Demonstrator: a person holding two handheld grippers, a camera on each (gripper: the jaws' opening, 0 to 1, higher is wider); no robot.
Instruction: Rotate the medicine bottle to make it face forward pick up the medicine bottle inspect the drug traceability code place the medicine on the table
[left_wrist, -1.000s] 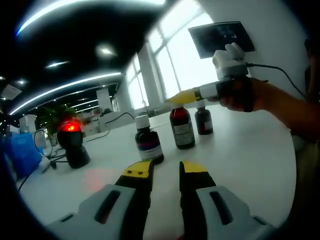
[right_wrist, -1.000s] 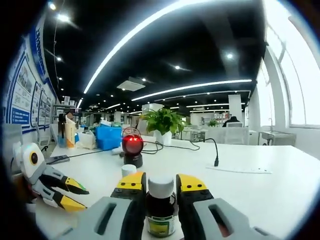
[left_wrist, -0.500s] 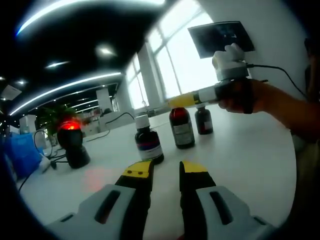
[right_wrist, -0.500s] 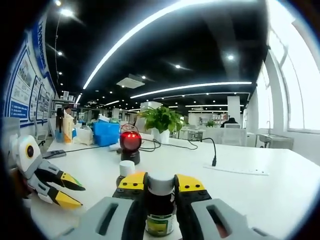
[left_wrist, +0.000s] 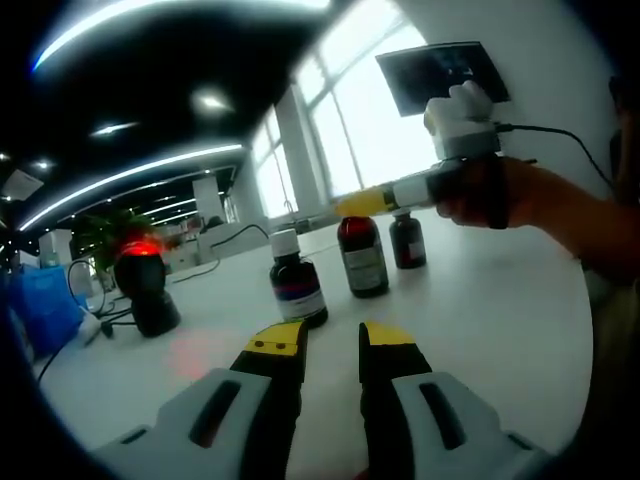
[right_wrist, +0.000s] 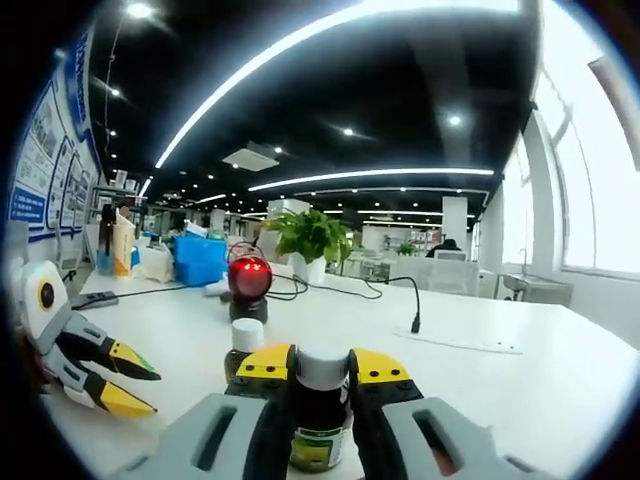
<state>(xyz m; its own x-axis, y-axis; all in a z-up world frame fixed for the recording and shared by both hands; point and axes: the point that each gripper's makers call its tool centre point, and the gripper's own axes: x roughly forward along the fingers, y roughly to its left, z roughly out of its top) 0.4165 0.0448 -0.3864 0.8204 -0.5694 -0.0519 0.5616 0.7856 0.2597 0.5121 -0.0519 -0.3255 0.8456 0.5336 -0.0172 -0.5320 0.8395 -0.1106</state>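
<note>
R gripper (right_wrist: 320, 372) clamped on dark-brown glass medicine bottle w/ white cap (right_wrist: 320, 410), held upright over white table (right_wrist: 520, 390), likely to bring its code to red-lit black scanner (right_wrist: 249, 287). L gripper (left_wrist: 331, 345) parted, empty, near edge.

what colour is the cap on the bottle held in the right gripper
White, on the dark brown glass medicine bottle; the right gripper view shows it best.
</note>
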